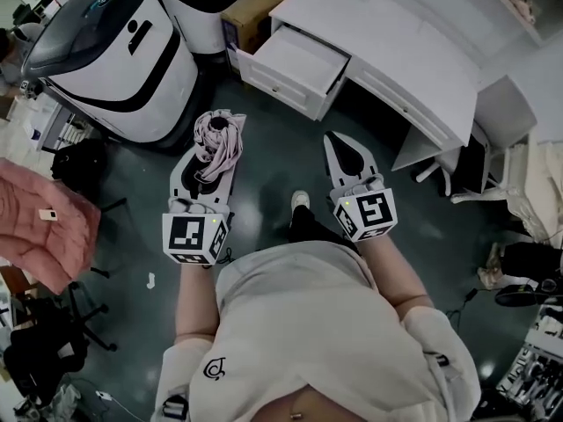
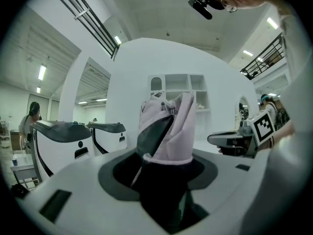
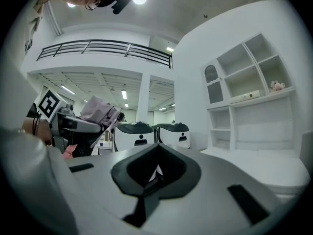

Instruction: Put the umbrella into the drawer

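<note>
A folded pale pink umbrella (image 1: 218, 139) sticks out of my left gripper (image 1: 214, 161), whose jaws are shut on its dark lower end. In the left gripper view the umbrella (image 2: 168, 126) stands up between the jaws of the left gripper (image 2: 165, 180). My right gripper (image 1: 341, 143) is beside it, shut and holding nothing; its jaws meet at the tip (image 3: 154, 173). The white drawer (image 1: 295, 60) stands pulled open ahead of both grippers, its inside bare. The right gripper view shows the umbrella (image 3: 98, 110) off to the left.
The drawer belongs to a white desk (image 1: 396, 42) with shelves above. Two large white-and-black machines (image 1: 114, 51) stand at the left, and a cardboard box (image 1: 259, 7) sits behind the drawer. A pink jacket (image 1: 44, 227) hangs at far left. The dark floor (image 1: 273, 148) lies between me and the desk.
</note>
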The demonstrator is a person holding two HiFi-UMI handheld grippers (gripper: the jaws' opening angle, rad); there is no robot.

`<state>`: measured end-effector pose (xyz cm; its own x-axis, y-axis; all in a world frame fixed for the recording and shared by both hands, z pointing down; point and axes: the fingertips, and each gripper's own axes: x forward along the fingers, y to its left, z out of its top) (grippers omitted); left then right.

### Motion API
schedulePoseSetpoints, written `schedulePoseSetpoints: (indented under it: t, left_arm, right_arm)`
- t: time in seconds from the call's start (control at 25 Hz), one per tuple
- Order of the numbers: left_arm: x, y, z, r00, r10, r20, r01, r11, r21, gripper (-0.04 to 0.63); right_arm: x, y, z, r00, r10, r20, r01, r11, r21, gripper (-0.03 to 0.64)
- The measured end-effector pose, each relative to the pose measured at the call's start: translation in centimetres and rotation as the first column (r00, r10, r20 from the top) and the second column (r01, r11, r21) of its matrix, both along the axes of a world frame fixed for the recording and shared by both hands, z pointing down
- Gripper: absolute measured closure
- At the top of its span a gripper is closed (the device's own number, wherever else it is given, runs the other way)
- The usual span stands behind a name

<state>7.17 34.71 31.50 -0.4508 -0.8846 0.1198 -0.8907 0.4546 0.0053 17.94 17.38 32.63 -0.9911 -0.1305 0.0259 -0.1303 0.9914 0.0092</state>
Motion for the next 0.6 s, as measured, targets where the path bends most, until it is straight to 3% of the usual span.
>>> schedulePoseSetpoints:
  t: [0.36, 0.6]
  left_arm:
    - [-8.8, -12.3, -1.0, 0.999, -0.046, 0.023, 0.046, 0.999, 0.006, 0.37]
    - [-12.4, -19.2, 0.9, 1.0, 0.009, 0.012, -0.008, 0.997, -0.074, 0.37]
  right_arm:
    - [-9.7, -12.3, -0.3, 0.998, -0.06, -0.007, 0.06, 0.998, -0.002, 0.611]
    - [-13.1, -18.5, 1.6, 0.999, -0.023, -0.043, 0.022, 0.999, -0.031, 0.611]
